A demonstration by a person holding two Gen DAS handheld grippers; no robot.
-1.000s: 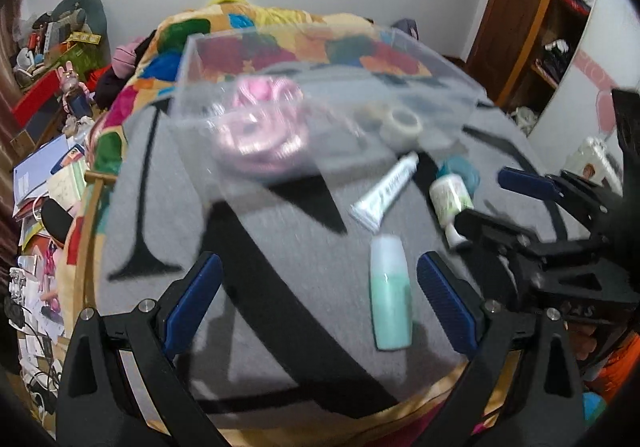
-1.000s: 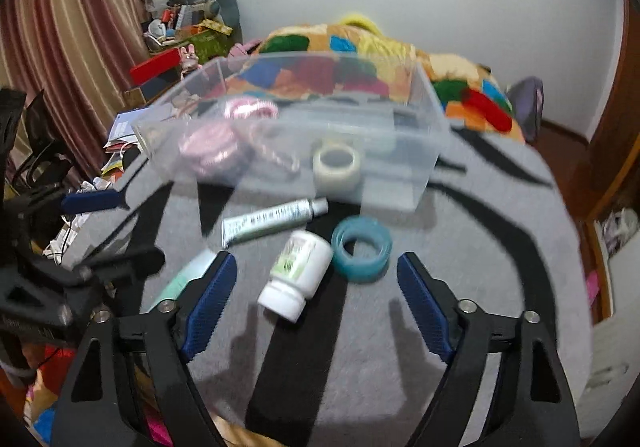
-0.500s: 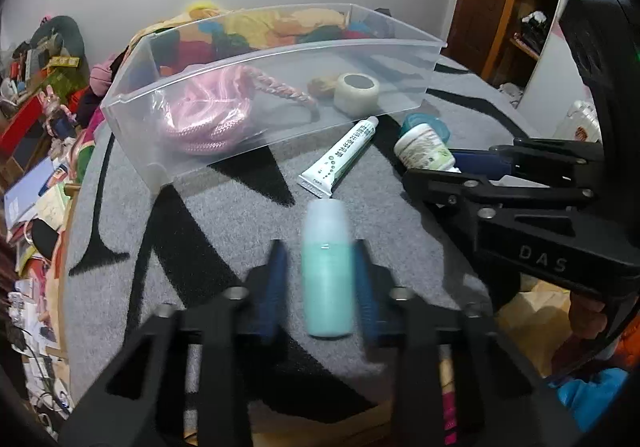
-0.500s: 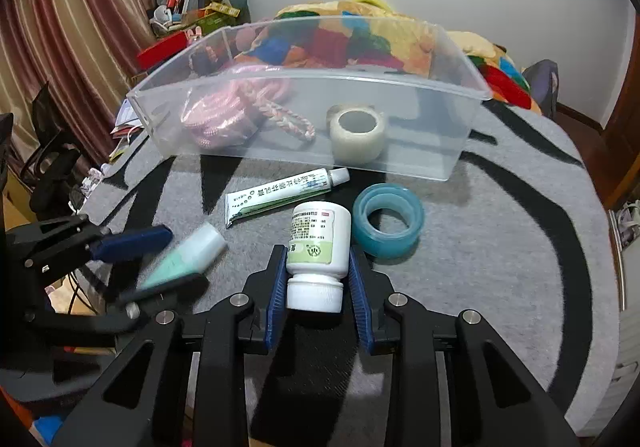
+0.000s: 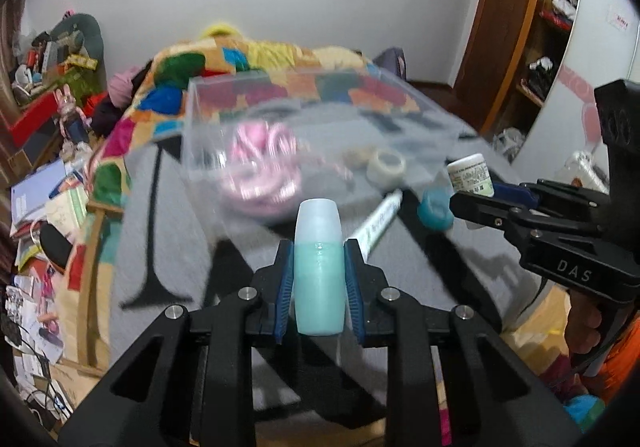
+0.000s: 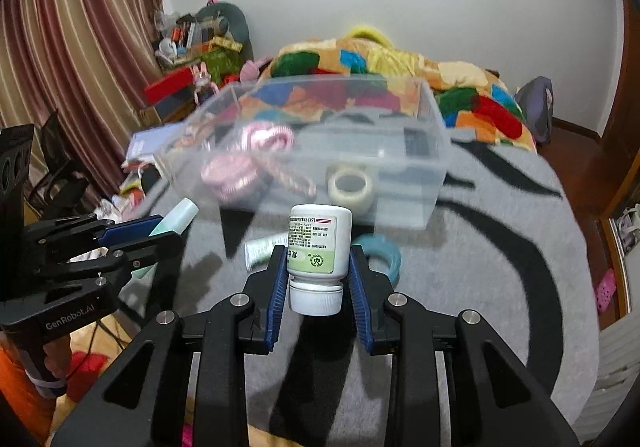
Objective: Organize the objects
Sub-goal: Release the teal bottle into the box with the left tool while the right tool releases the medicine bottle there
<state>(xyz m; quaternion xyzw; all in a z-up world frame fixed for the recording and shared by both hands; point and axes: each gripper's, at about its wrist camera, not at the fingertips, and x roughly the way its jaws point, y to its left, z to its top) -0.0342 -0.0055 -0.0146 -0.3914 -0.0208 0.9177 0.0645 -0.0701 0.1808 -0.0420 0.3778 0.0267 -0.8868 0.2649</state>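
Grey striped tabletop [image 6: 500, 287] below: left tongs [image 5: 319, 279] pinch the mint bottle [image 5: 319, 267], right tongs [image 6: 318, 279] pinch the pill bottle [image 6: 318, 247] — both lifted. Carry each over the clear bin's [image 6: 436, 167] near wall before releasing — avoid collisions.

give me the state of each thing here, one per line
left gripper: shut on teal bottle
right gripper: shut on pill bottle, cap on
clear bin: open, holds pink rope and white tape
tube: lying on mat
blue tape: flat on mat
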